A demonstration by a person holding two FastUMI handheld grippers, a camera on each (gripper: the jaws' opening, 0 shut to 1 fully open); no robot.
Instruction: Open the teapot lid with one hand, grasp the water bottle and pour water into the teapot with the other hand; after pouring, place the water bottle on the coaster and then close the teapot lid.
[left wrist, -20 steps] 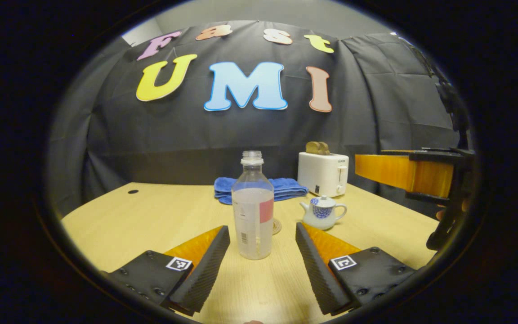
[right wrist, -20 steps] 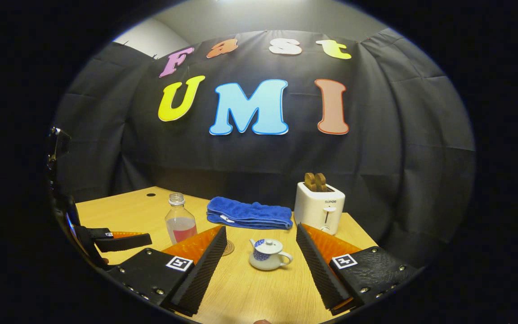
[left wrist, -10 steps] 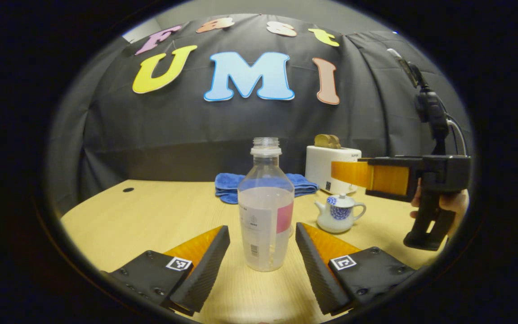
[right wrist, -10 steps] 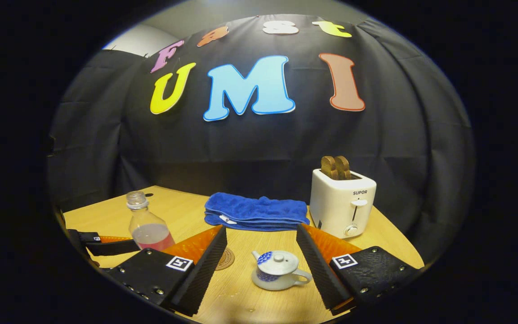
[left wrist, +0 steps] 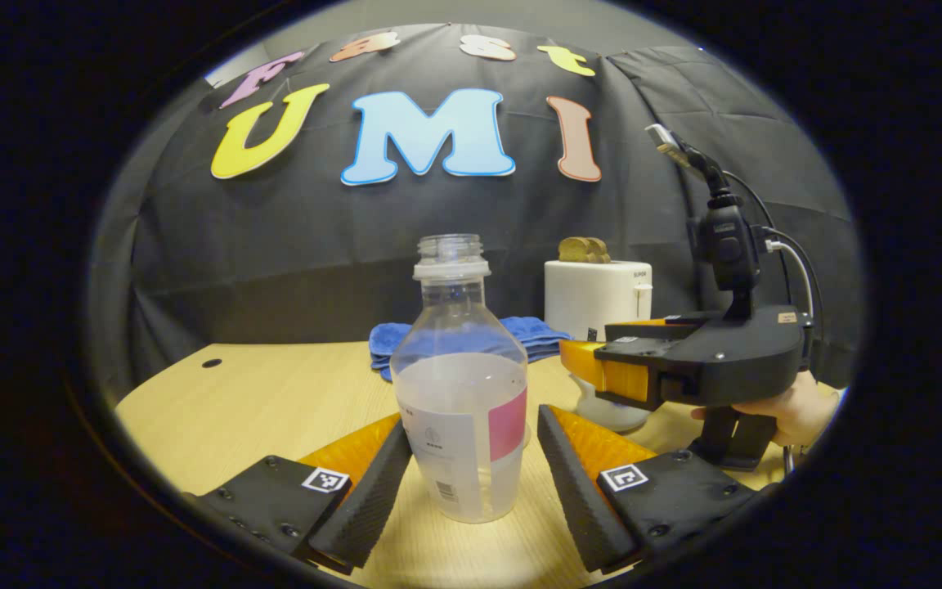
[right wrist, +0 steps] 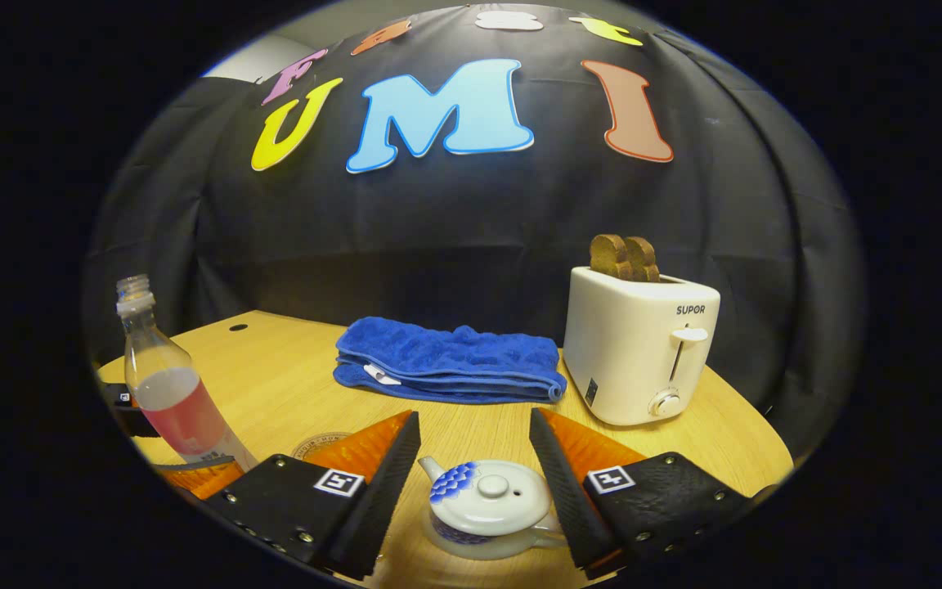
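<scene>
Left gripper view shows your left gripper [left wrist: 471, 478] spread wide around the water bottle [left wrist: 461, 384], ready to grasp, while your right gripper [right wrist: 471, 478] straddles the teapot lid [right wrist: 491, 489], unclosed.

The bottle [left wrist: 461, 384] is clear, smooth plastic with a paper-like label. The teapot [right wrist: 487, 507] looks like glossy glazed ceramic. The table [right wrist: 291, 384] shows pale matt wood grain. The towel [right wrist: 446, 364] is nubbly cloth, and the toaster [right wrist: 639, 348] smooth plastic.
</scene>
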